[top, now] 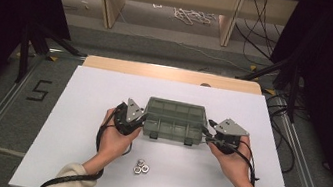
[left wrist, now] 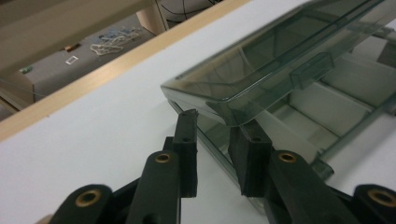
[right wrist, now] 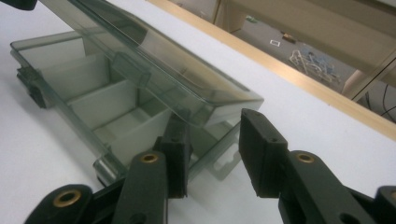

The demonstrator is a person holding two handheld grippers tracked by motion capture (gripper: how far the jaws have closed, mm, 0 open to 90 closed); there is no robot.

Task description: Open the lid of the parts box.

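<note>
From the high view, a clear smoky-grey plastic compartment box (top: pixel 173 121) sits near the middle of the white table sheet (top: pixel 78 125), with a gripper at each short end. The left gripper (top: pixel 143 118) meets the box's left end and the right gripper (top: pixel 207 133) meets its right end, each held in a hand coming in from the bottom edge. Three metal nuts (top: pixel 141 166) lie bunched on the sheet in front of the box, just beside the left wrist and well clear of both tools

In the left gripper view, the left gripper (left wrist: pixel 217 140) has its jaws apart. One pad stands outside the box's end wall and the other reaches inside over the tray; the corner of the lid (left wrist: pixel 261 70) hangs tilted up just above them. Neither pad visibly presses the plastic, and white dividers show in the tray behind

In the right gripper view, the right gripper (right wrist: pixel 212 140) likewise stands apart, one pad in over the end compartment under the lifted lid (right wrist: pixel 154 60) corner, the other out over bare sheet beside the box (right wrist: pixel 93 107), gripping nothing
</note>
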